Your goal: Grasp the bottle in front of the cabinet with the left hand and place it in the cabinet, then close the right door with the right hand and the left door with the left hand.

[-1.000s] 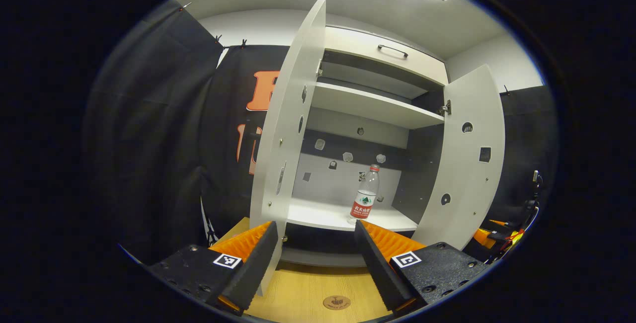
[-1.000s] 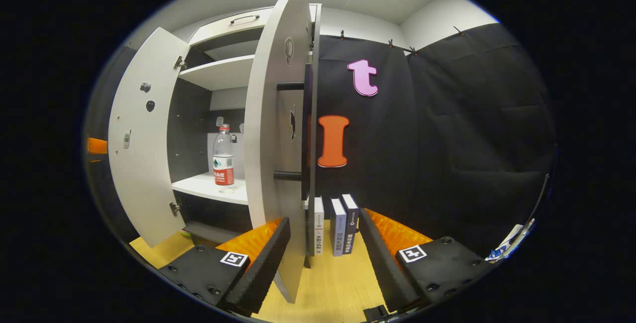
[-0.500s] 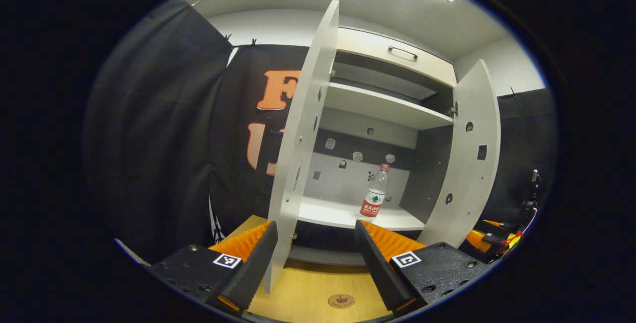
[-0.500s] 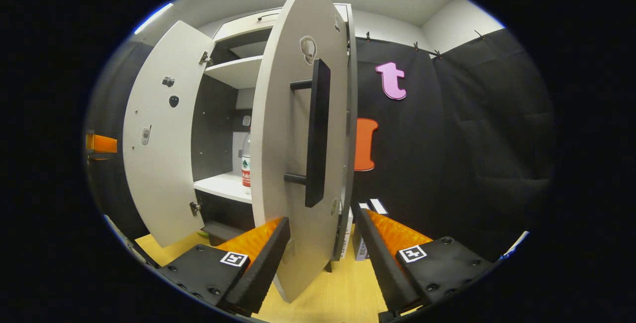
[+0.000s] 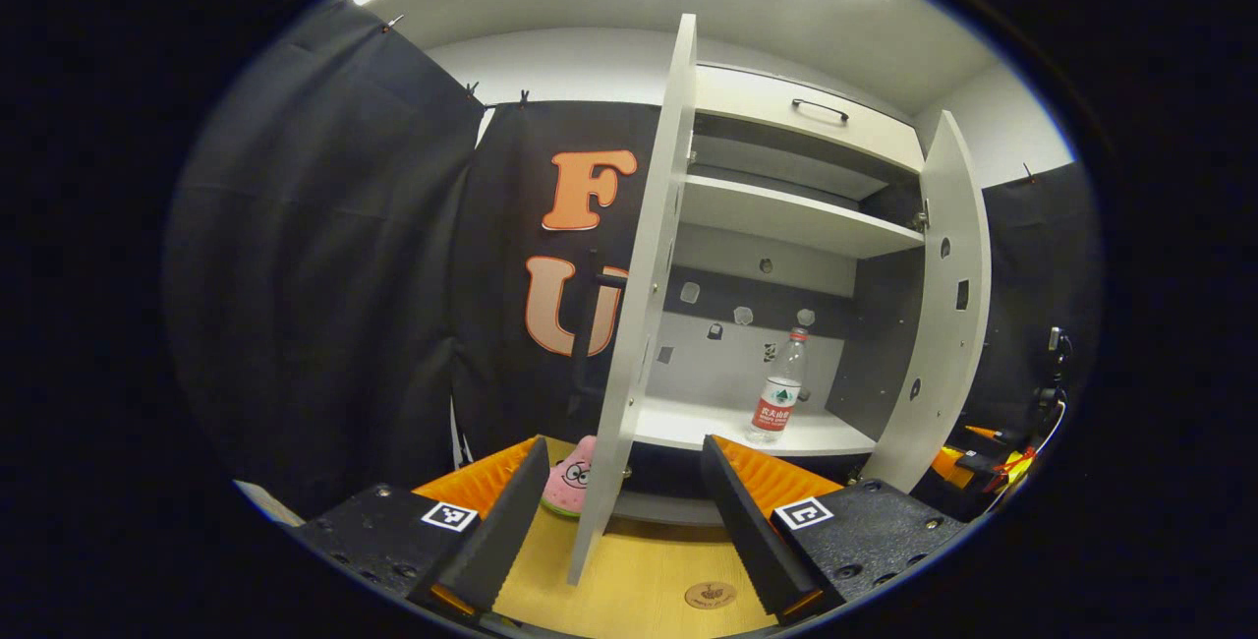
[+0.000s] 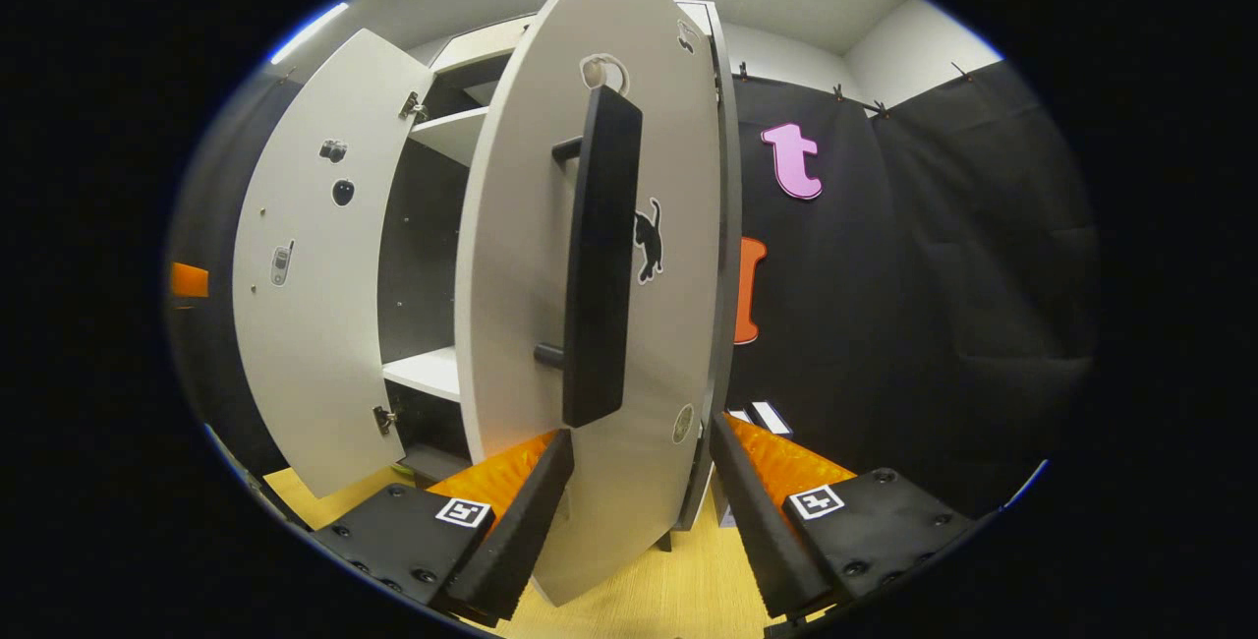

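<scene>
The clear bottle [image 5: 776,398] with a red label stands upright on the cabinet's lower shelf [image 5: 688,423], towards the right. In the left gripper view the left door [image 5: 639,324] is seen edge-on, its bottom corner above the gap of my open left gripper [image 5: 624,521]. The right door [image 5: 943,324] stands partly swung in. In the right gripper view the right door [image 6: 511,324] turns its outer face and black handle [image 6: 595,256] to me. Its lower end sits between the fingers of my open right gripper [image 6: 639,511]. The left door [image 6: 305,275] hangs open.
A pink plush toy [image 5: 570,487] lies on the wooden floor by the left door's foot. A small round disc [image 5: 710,595] lies on the floor ahead. Books [image 6: 762,418] stand right of the cabinet. The upper shelf [image 5: 786,216] is bare.
The right door has swung towards the cabinet, showing its handle side and hiding the bottle in the right gripper view. The left gripper view has shifted, so the left door now appears edge-on.
</scene>
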A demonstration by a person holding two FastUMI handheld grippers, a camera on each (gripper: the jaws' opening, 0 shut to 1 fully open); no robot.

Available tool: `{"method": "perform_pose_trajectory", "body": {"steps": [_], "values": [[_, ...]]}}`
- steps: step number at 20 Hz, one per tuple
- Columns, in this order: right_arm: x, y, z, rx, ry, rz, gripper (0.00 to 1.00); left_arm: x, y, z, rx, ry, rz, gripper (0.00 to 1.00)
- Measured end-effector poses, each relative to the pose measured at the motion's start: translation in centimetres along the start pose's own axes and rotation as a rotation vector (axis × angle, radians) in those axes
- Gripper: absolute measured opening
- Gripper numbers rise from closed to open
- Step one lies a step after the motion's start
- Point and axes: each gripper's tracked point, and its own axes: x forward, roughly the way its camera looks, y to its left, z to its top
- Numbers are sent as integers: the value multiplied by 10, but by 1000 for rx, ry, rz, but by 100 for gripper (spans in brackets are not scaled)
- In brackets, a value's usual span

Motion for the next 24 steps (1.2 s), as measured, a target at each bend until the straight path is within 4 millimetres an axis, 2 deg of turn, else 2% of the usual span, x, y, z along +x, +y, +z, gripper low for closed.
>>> {"method": "perform_pose_trajectory", "body": {"steps": [6, 11, 12, 15, 17, 18, 19, 20, 21, 22, 23, 24], "values": [[37, 9, -6, -7, 4, 1, 87, 4, 22, -4, -11, -1, 49, 95], [86, 23, -15, -21, 13, 18, 87, 14, 35, -7, -13, 0, 94, 94], [93, 21, -16, -26, 16, 17, 95, 14, 38, -8, -9, 0, 104, 94], [108, 20, -16, -26, 5, 4, 95, 13, 55, -7, -4, -2, 137, 94], [107, 21, -16, -17, 2, 7, 95, 13, 65, -9, -2, 2, 161, 92], [105, 21, -16, -15, 1, 9, 95, 14, 69, -10, -1, 4, 172, 94], [104, 21, -16, -15, 0, 10, 88, 17, 73, -13, -1, 7, 181, 92], [103, 21, -16, -16, 0, 7, 88, 20, 76, -16, -3, 12, 188, 95], [103, 21, -16, -18, 1, 2, 88, 23, 79, -20, -7, 18, 190, 93], [103, 21, -15, -22, 2, -5, 95, 26, 81, -24, -12, 25, 190, 93], [102, 21, -15, -28, 2, -11, 95, 30, 82, -27, -18, 31, 189, 95], [101, 21, -15, -33, 0, -16, 88, 35, 83, -30, -23, 38, 186, 96]]}}
